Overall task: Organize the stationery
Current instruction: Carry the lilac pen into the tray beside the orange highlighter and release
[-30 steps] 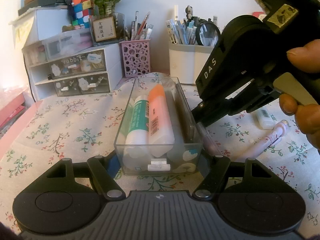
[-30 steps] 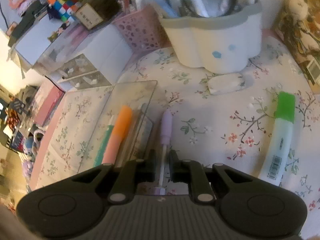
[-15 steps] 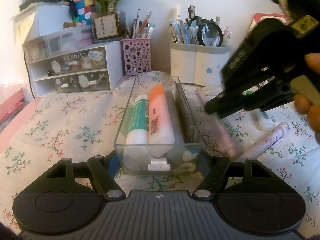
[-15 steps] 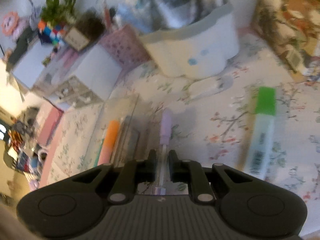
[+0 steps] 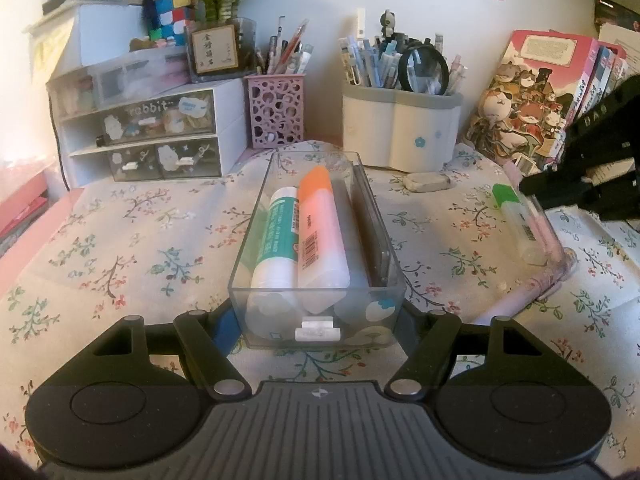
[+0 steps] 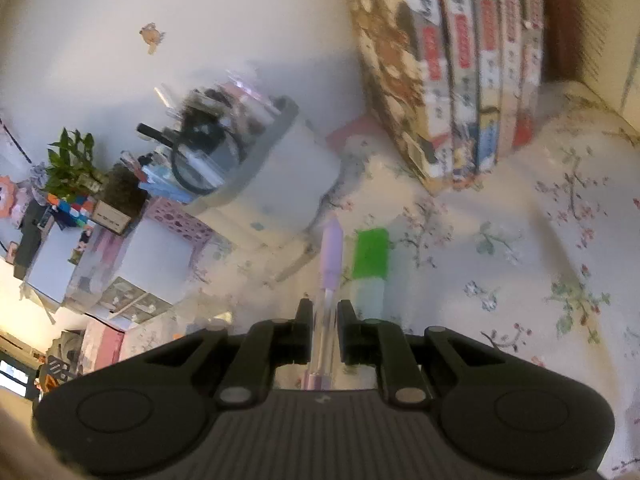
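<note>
My left gripper is shut on the near end of a clear plastic box resting on the flowered cloth. Inside lie a teal-and-white stick, an orange highlighter and a dark flat item along the right wall. My right gripper is shut on a lilac pen that points forward, held above the cloth. In the left wrist view the right gripper hangs at the right, well apart from the box. A green-capped highlighter lies on the cloth just under the pen tip.
A pale pink pen and a white eraser lie on the cloth. Behind stand a white pen holder, a pink perforated cup, small drawers and a row of books.
My right gripper swung away from the box's right side to the far right with the lilac pen in it, and rolled. The left gripper and the box stayed put.
</note>
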A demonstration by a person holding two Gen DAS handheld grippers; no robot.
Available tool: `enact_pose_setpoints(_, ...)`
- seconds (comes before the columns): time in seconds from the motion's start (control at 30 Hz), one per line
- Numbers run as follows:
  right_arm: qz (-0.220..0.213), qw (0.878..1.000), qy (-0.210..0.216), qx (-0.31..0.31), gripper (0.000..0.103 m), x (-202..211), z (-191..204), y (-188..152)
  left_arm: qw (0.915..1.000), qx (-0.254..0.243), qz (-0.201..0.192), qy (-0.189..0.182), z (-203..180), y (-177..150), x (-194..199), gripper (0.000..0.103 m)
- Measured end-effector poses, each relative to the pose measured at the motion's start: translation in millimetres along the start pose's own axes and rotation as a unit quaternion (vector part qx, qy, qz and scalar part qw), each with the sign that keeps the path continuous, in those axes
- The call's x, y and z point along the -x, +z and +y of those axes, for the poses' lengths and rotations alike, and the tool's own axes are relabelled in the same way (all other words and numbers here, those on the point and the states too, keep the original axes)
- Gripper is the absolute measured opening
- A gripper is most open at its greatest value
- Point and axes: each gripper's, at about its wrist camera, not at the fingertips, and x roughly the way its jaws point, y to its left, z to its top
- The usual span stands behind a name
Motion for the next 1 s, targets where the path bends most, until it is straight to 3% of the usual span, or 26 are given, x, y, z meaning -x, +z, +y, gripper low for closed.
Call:
enact_pose_setpoints(0.57, 0.014, 0.999, 0.021, 0.020, 0.006, -13.0, 23.8, -9.9, 1.0000, -0.002, -0.001, 0.001, -0.8, -1.2, 0.9, 0.072)
enact_pose_setpoints(1.0, 0.040, 0.989, 0.088, 0.110, 0.006, -25.7, 118.6, -18.0, 1.0000, -0.002, -0.001, 0.001, -1.1, -1.2, 0.9, 0.072)
